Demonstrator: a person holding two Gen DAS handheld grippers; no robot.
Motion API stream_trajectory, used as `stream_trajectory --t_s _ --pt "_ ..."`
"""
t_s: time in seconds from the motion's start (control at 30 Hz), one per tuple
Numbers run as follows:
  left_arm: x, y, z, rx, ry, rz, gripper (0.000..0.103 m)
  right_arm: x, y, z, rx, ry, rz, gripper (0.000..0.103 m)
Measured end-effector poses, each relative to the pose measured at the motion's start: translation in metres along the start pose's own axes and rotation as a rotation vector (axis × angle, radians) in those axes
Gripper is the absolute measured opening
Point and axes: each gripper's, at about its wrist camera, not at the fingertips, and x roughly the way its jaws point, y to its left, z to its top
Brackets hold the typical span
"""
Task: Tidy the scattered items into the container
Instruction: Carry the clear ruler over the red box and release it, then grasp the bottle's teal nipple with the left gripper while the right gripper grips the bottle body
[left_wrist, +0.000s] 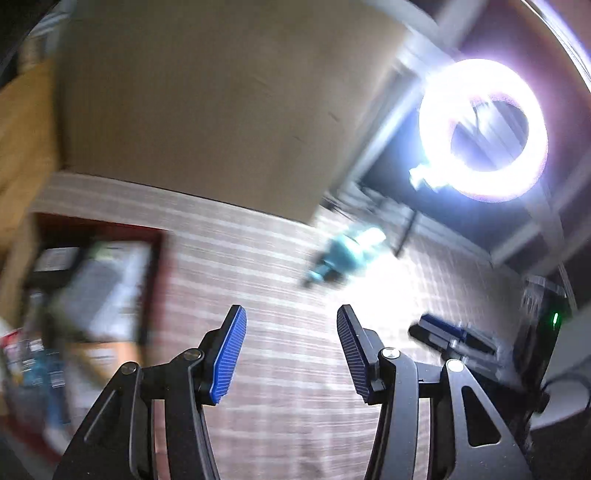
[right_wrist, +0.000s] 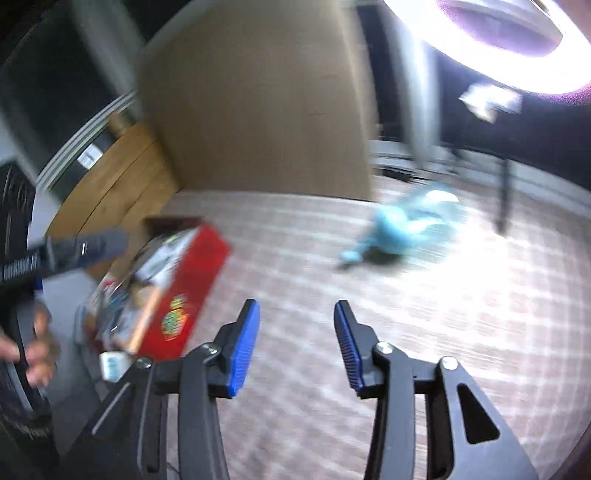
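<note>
Listing by view, left wrist first. Left gripper (left_wrist: 291, 354): blue ribbed pads parted, nothing between them, released above a checked tablecloth (left_wrist: 280, 258). Turquoise toy (left_wrist: 343, 254): lies loose on the cloth, well ahead of the pads and a little right, beside a strong glare patch; smeared by motion, so its exact form cannot be told. Red container (left_wrist: 92, 280): at the left, open, holding blurred packets and boxes. Cardboard box (left_wrist: 207, 107): large, stands on the cloth at the back. Ring light (left_wrist: 484, 129): glowing, upper right. Right gripper (left_wrist: 454, 339): enters from the right edge, low over the cloth.

Right wrist view. Right gripper (right_wrist: 297, 347): pads parted, gap empty, released over the tablecloth (right_wrist: 406, 332). Turquoise toy (right_wrist: 402, 229): on the cloth ahead and right, apart from the container. Red container (right_wrist: 184, 291): left of the pads, tilted in frame, with mixed items inside. Cardboard box (right_wrist: 255, 110): behind it. Ring light (right_wrist: 517, 44): top right. Person's hand (right_wrist: 37, 347): at the far left edge, on the black body of the other gripper.
</note>
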Motion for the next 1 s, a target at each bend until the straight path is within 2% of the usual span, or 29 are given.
stream_trajectory --t_s 0.13,0.3,0.37,0.6,0.77,0.87,0.97,1.0 --pt "0.051 -0.037 -0.007 0.091 0.059 -0.018 0.049 -0.007 -0.051 0.003 0.096 -0.027 -0.056 0.053" --pt "0.099 -0.063 -0.003 0.194 0.076 0.039 0.049 0.003 -0.092 0.013 0.198 -0.03 -0.07 0.059" --pt "0.117 -0.065 -0.001 0.215 0.084 0.055 0.049 0.012 -0.104 0.02 0.235 -0.026 -0.069 0.063" --pt "0.174 -0.066 0.009 0.298 0.115 0.088 0.049 0.055 -0.134 0.051 0.361 -0.007 -0.054 0.063" --pt "0.201 -0.053 0.023 0.285 0.125 0.078 0.046 0.086 -0.15 0.069 0.461 -0.005 -0.037 0.063" --pt "0.214 -0.054 0.029 0.329 0.124 0.074 0.045 0.101 -0.153 0.074 0.51 0.01 -0.022 0.063" --pt "0.224 -0.061 0.03 0.383 0.152 0.053 0.027 0.115 -0.154 0.08 0.545 0.026 -0.022 0.063" --pt "0.227 -0.062 0.029 0.39 0.162 0.044 0.017 0.118 -0.154 0.081 0.55 0.029 -0.024 0.063"
